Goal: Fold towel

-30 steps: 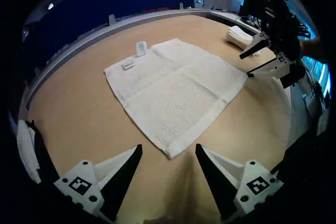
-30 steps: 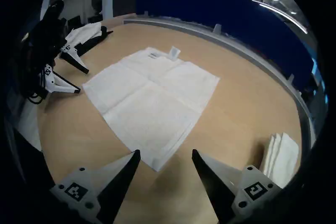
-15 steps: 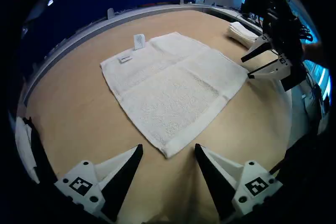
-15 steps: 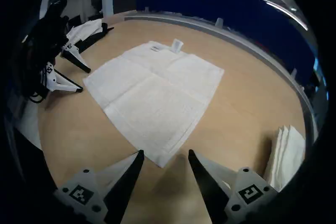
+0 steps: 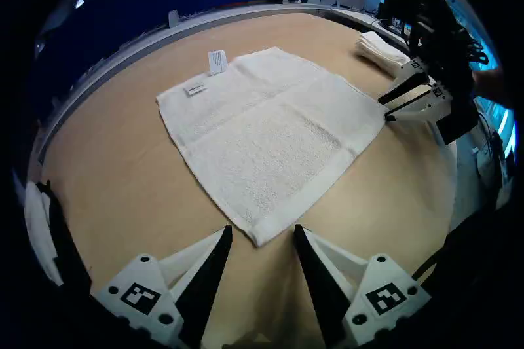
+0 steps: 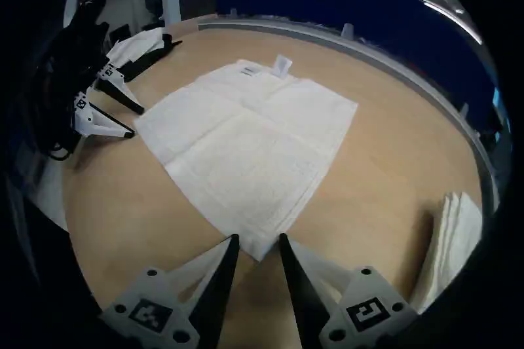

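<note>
Left tongs and right tongs are both apart. Each straddles one corner of the towel, which lies spread flat on the surface; neither has clamped yet. We judge the step in hand to be the corner grasp before the first fold. The next move calls for closing on both corners, then carrying them together across the cloth. Compared with half a second earlier, both gaps are narrower and the corners sit deeper between the fingers.
</note>
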